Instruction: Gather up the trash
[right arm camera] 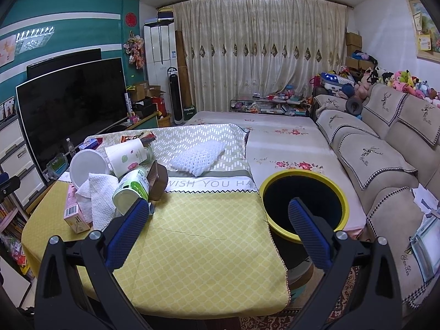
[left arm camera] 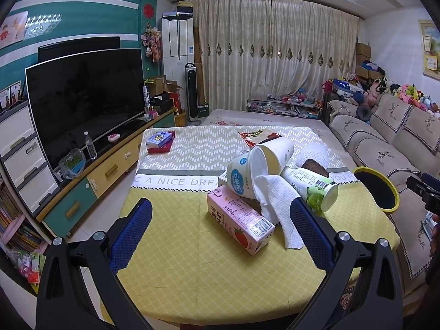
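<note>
From my feed I see a living room with a teal-and-white wall [left arm camera: 82,8] behind a dark television [left arm camera: 85,96] on a low cabinet [left arm camera: 110,165], closed cream curtains [left arm camera: 275,49] across the far side, a beige sofa [right arm camera: 385,143] on the right, and what looks like pale floor tile [left arm camera: 115,189].

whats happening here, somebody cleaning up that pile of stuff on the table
Yes, though nothing has been picked up yet. A person holds two tongs over the yellow-clothed table. The left tongs and the right tongs are both open and empty. The trash sits in a heap: a pink strawberry carton, a crumpled paper towel, a green-labelled bottle and white tubs. A yellow-rimmed bin stands beside the table, nothing visible inside.
</note>
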{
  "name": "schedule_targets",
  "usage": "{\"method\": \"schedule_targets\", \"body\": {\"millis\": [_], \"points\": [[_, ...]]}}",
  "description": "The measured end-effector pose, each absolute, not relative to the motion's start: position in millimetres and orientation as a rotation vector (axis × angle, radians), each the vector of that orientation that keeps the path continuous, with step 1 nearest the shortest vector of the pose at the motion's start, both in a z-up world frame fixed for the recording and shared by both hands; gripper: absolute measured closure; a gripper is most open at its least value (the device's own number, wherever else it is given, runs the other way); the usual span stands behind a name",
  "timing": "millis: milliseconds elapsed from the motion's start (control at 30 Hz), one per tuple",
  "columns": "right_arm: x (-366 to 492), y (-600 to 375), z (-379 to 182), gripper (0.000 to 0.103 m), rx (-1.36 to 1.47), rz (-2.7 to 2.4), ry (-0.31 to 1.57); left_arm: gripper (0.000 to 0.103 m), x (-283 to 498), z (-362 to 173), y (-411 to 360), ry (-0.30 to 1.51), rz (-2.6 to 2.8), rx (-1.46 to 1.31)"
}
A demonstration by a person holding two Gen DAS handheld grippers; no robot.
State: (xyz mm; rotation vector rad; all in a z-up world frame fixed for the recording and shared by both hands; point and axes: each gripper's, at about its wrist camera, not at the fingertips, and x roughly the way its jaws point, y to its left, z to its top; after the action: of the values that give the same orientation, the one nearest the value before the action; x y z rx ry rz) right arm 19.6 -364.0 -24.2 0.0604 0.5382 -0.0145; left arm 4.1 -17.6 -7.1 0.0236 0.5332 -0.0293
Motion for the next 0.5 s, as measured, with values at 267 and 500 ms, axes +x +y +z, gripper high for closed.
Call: {"method": "schedule_targets", "body": {"millis": [267, 500], "points": [[21.1, -364.6, -26.8, 0.006, 0.062, -0.011, 0.544, 0.004, 4.2, -9.5, -20.8, 0.539, -0.037, 0.027], [21.4, -364.2, -26.8, 0.006, 0.061, -0.011, 0.545, 0.004, 4.6, -9.6, -21.4, 0.541, -0.037, 0.026]]}}
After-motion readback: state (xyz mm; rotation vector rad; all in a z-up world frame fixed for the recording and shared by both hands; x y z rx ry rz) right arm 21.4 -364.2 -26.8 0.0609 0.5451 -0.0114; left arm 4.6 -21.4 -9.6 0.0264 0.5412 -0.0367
